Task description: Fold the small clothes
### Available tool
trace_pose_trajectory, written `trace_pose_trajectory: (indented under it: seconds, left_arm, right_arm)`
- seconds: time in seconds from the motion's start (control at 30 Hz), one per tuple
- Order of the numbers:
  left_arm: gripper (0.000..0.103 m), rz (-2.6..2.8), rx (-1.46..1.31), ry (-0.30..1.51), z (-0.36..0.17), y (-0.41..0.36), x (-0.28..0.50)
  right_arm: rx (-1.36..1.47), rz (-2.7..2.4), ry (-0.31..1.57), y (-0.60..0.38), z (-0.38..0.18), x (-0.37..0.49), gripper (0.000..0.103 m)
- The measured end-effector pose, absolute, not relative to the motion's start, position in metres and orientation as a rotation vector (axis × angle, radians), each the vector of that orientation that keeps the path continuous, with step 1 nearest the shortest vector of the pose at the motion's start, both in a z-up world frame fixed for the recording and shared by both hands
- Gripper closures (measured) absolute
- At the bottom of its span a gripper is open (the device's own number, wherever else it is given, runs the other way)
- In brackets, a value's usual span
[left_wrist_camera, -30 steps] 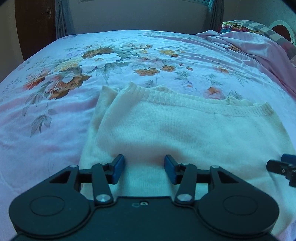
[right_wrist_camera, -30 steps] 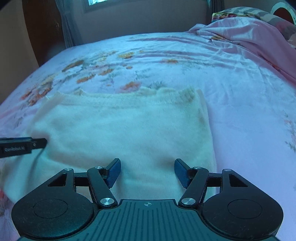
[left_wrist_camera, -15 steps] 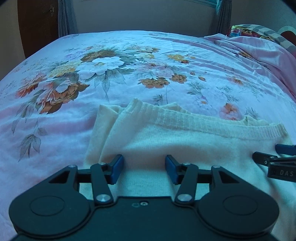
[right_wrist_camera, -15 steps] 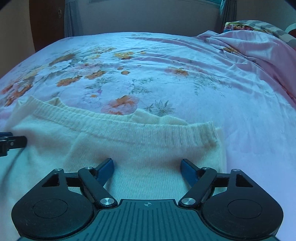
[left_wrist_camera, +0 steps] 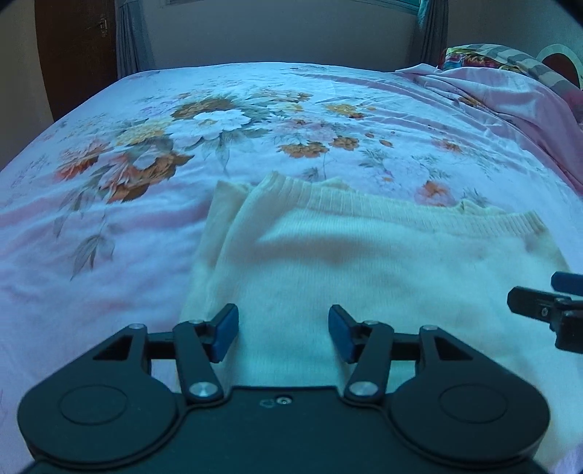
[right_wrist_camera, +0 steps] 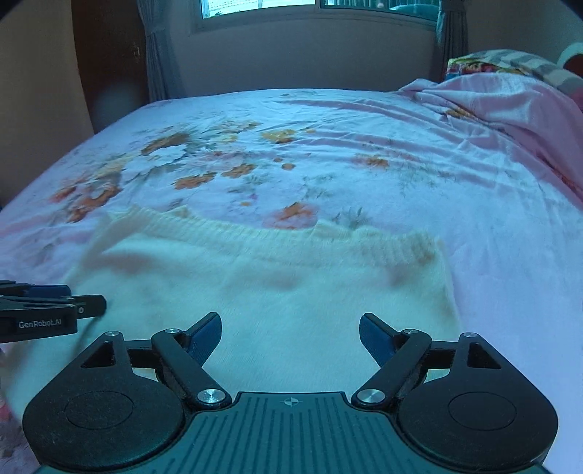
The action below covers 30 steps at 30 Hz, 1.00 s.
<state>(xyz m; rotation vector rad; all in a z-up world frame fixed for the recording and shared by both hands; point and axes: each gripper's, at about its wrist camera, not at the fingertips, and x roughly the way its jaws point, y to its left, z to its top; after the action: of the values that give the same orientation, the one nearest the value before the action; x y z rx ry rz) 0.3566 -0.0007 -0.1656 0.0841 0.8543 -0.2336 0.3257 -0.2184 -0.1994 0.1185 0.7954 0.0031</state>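
Note:
A cream knit sweater point(left_wrist_camera: 364, 262) lies folded flat on the floral bedsheet point(left_wrist_camera: 218, 120), its ribbed hem at the far side. It also shows in the right wrist view point(right_wrist_camera: 291, 291). My left gripper point(left_wrist_camera: 283, 337) is open and empty above the sweater's near left part. My right gripper point(right_wrist_camera: 290, 337) is open and empty above the sweater's near right part. The right gripper's tip shows at the right edge of the left wrist view point(left_wrist_camera: 546, 310). The left gripper's tip shows at the left edge of the right wrist view point(right_wrist_camera: 54, 310).
A crumpled pink blanket point(right_wrist_camera: 510, 105) and a patterned pillow point(left_wrist_camera: 484, 58) lie at the far right of the bed. A wall with a window point(right_wrist_camera: 309, 7) and curtains stands beyond the bed. A dark wooden door point(left_wrist_camera: 76, 54) is at the far left.
Both grippers have drawn back and lifted away from the sweater's ribbed hem after moving toward it half a second ago. The sweater lies as before. Both stay open.

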Motion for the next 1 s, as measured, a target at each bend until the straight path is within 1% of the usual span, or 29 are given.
trace_pose_trajectory:
  seconds: [0.13, 0.3, 0.33, 0.43, 0.7, 0.77, 0.87, 1.0]
  left_arm:
    - [0.048, -0.242, 0.104, 0.847, -0.166, 0.001, 0.332]
    - [0.047, -0.236, 0.075, 0.832, -0.15, 0.011, 0.324]
    - [0.046, -0.234, 0.065, 0.822, -0.146, 0.014, 0.323]
    - [0.042, -0.209, 0.048, 0.803, -0.139, 0.028, 0.322]
    - [0.041, -0.162, -0.007, 0.824, -0.141, 0.063, 0.327]
    - [0.035, -0.174, -0.034, 0.829, -0.143, 0.069, 0.328]
    - [0.029, -0.197, -0.067, 0.84, -0.147, 0.073, 0.33]
    - [0.029, -0.221, -0.117, 0.867, -0.155, 0.076, 0.338]
  right_arm:
    - [0.078, 0.01, 0.869, -0.201, -0.22, 0.307, 0.021]
    - [0.165, -0.001, 0.809, -0.204, -0.204, 0.287, 0.021]
    - [0.171, -0.001, 0.803, -0.204, -0.202, 0.283, 0.021]
    - [0.163, 0.012, 0.816, -0.203, -0.199, 0.277, 0.021]
    - [0.166, 0.011, 0.828, -0.202, -0.203, 0.267, 0.021]
    - [0.17, 0.015, 0.832, -0.201, -0.204, 0.266, 0.021]
    - [0.172, 0.022, 0.829, -0.199, -0.205, 0.264, 0.021]
    - [0.178, 0.022, 0.835, -0.199, -0.209, 0.265, 0.021]
